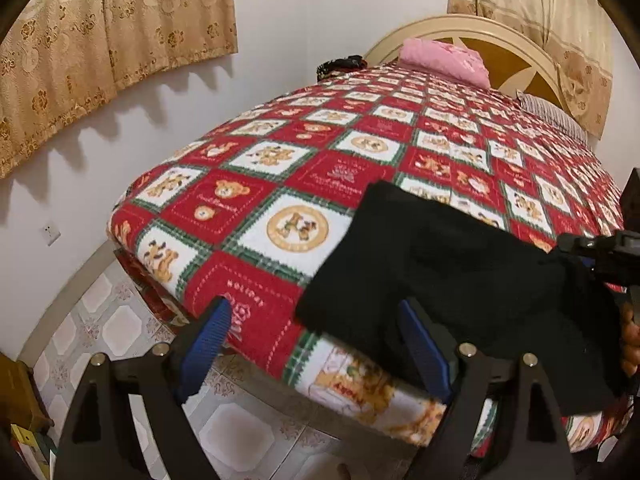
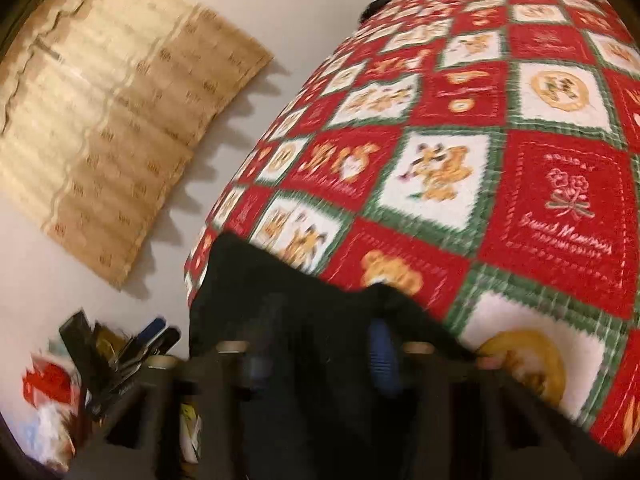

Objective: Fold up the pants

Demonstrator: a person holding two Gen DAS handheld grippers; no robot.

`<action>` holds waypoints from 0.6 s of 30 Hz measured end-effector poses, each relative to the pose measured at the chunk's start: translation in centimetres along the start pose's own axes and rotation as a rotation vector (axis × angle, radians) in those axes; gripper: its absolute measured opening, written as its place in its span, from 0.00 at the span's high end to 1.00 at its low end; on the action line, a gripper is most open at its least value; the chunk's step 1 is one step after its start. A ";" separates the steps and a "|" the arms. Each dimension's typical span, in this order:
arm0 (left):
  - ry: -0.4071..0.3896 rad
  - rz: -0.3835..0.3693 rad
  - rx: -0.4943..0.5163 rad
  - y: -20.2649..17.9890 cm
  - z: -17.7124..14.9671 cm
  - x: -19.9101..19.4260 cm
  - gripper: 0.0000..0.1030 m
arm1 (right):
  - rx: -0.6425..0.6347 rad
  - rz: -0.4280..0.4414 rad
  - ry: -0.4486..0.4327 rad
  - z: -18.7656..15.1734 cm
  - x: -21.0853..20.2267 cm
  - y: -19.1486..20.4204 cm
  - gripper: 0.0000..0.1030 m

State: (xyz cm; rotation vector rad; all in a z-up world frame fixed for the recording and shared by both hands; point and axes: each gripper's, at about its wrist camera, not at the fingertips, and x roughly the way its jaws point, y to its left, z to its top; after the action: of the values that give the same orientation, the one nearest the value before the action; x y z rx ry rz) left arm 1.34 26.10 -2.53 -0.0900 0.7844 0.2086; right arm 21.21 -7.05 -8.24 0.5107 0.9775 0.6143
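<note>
The black pants (image 1: 452,272) are seen lying on the near corner of a bed, spread over a red, white and green checked blanket (image 1: 304,168) printed with bears, with one edge hanging past the mattress edge toward the tiled floor (image 1: 120,320). The left gripper (image 1: 320,344) is held tilted downward over that corner; its jaws are set wide apart, one blue pad (image 1: 208,344) over the bare blanket edge and the other blue pad (image 1: 424,352) lying against the near edge of the pants, with nothing pinched between them. At the right edge of the left wrist view the right gripper (image 1: 600,252) is seen reaching in sideways at the cloth, and part of a hand (image 1: 630,340) is visible just below it. In the right wrist view, which is blurred, the right gripper (image 2: 320,356) is angled down at the bed and the pants (image 2: 288,304) are bunched up directly in front of it; its jaws are drawn narrow, black cloth fills the space between them, and a raised fold stands just above one blue pad (image 2: 382,352), so the cloth appears gripped. A pink pillow (image 1: 448,60) is seen by the headboard (image 1: 500,48) at the far end of the bed, and patterned tan curtains (image 1: 100,40) hang on the white wall behind.
</note>
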 end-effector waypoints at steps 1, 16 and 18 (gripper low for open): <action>-0.005 0.006 -0.003 0.1 0.1 -0.1 0.15 | 0.017 -0.004 -0.023 0.2 -0.3 -0.7 0.92; 0.008 -0.010 -0.007 0.0 -0.1 0.2 0.15 | 0.017 -0.073 0.008 0.7 -1.3 -1.5 0.92; 0.005 -0.040 0.024 -0.9 -0.6 -0.1 0.15 | 0.067 -0.051 -0.014 0.6 -2.9 -2.1 0.87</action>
State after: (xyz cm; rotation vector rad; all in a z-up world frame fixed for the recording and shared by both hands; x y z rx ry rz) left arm 1.05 25.16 -2.88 -0.0832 0.7896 0.1609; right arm 21.01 -10.66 -7.60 0.5475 0.9974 0.5326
